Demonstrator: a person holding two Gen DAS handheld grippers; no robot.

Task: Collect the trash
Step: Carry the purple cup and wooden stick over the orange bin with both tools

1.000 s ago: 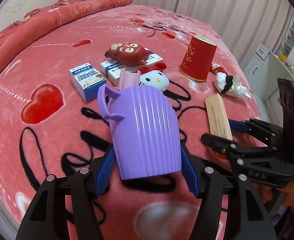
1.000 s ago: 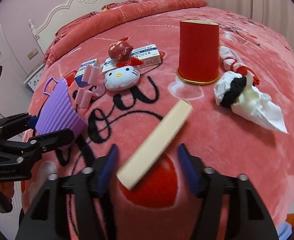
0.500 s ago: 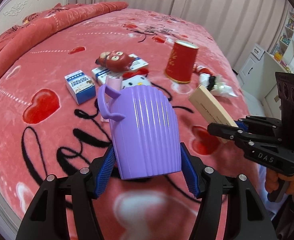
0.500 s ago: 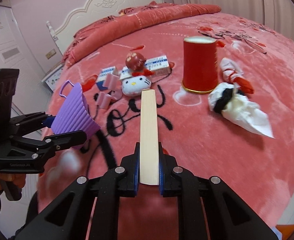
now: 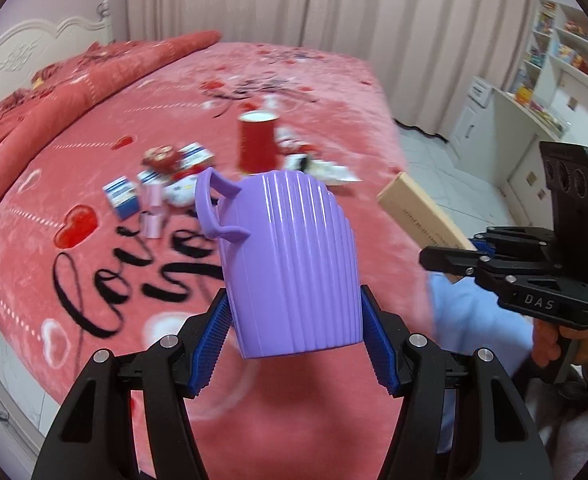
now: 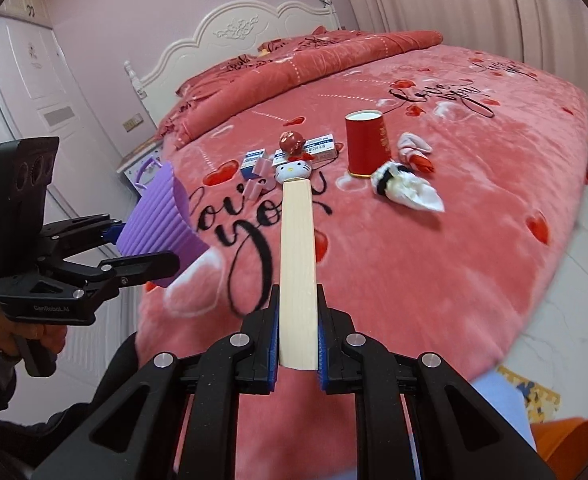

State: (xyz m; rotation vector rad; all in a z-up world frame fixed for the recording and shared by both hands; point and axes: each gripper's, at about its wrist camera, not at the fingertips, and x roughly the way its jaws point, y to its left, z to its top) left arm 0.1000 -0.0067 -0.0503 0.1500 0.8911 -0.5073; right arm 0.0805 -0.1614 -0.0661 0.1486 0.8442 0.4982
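- Left wrist view: the left gripper (image 5: pixel 294 344) grasps a ribbed purple bin (image 5: pixel 289 264) by its base at lower centre, the blue fingers (image 5: pixel 209 340) pressed to both sides and its handle toward the upper left.
- At the right edge, the right gripper (image 5: pixel 450 256) is clenched on a long flat beige box (image 5: pixel 422 212), carried by a hand (image 5: pixel 550 344).
- Behind the bin on the pink bed (image 5: pixel 73 272), blurred, stand a red cup (image 5: pixel 255 144) and small boxes.
- Right wrist view: the right gripper (image 6: pixel 297 344) clamps the beige box (image 6: pixel 298 256) at its near end; it juts toward centre frame.
- At left, the left gripper (image 6: pixel 145 248) holds the purple bin (image 6: pixel 161 220) with its mouth toward the bed (image 6: pixel 454 260).
- On the bed in the upper middle: the red cup (image 6: pixel 366 144), crumpled tissue (image 6: pixel 410 192) just right of it, a cat-face plush (image 6: pixel 294 168) and small boxes to its left.
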